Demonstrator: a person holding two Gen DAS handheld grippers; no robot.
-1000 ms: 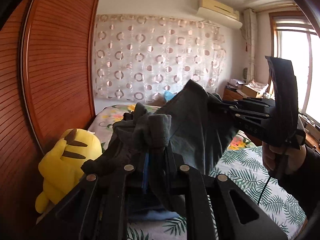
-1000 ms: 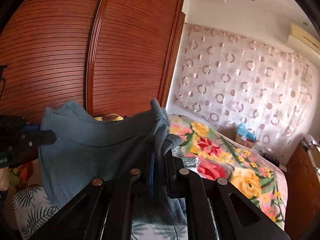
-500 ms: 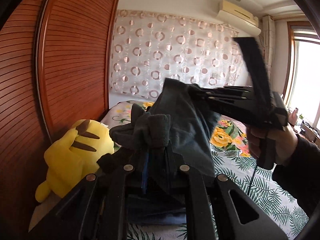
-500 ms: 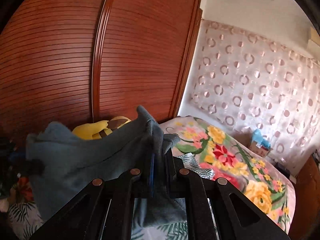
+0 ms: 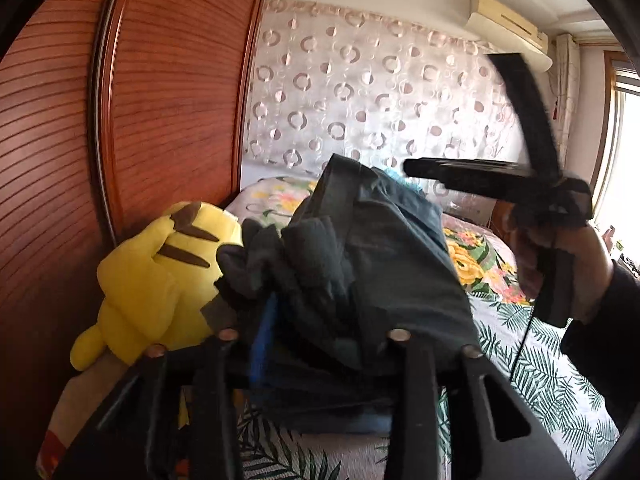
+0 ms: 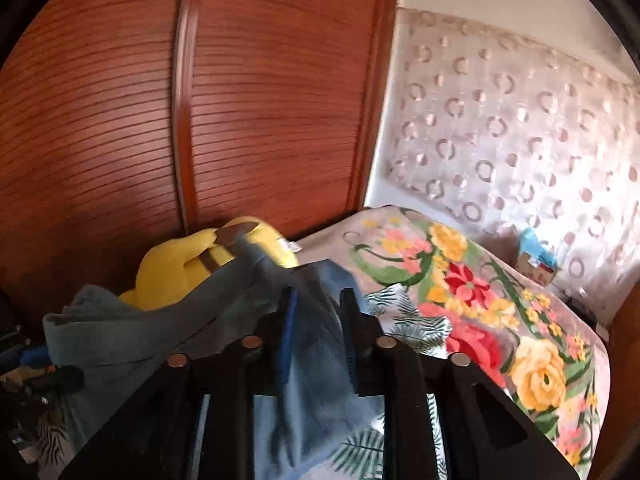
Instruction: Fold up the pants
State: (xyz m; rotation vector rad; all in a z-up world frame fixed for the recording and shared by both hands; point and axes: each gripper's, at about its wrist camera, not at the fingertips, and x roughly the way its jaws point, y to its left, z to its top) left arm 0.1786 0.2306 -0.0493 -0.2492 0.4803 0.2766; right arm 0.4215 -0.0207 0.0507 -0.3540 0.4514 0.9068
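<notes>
The dark grey-blue pants (image 5: 384, 264) hang bunched in the air above the bed. My left gripper (image 5: 320, 320) has its jaws parted, and the cloth drapes loosely between and over them. In the right wrist view the pants (image 6: 168, 328) slump to the left, and my right gripper (image 6: 316, 320) also has its jaws apart with cloth lying between them. The right gripper shows in the left wrist view (image 5: 412, 168), held in a hand at the upper right, just past the top of the pants.
A yellow plush toy (image 5: 156, 280) sits against the red-brown wardrobe (image 5: 120, 140), and also shows in the right wrist view (image 6: 200, 260). The bed (image 6: 480, 300) has a floral blanket and leaf-print sheet (image 5: 540, 380). A patterned curtain (image 5: 380, 100) hangs behind.
Both grippers have opened from a tight grip on the pants. The pants have sagged down. The right gripper has swung up and away from the cloth.
</notes>
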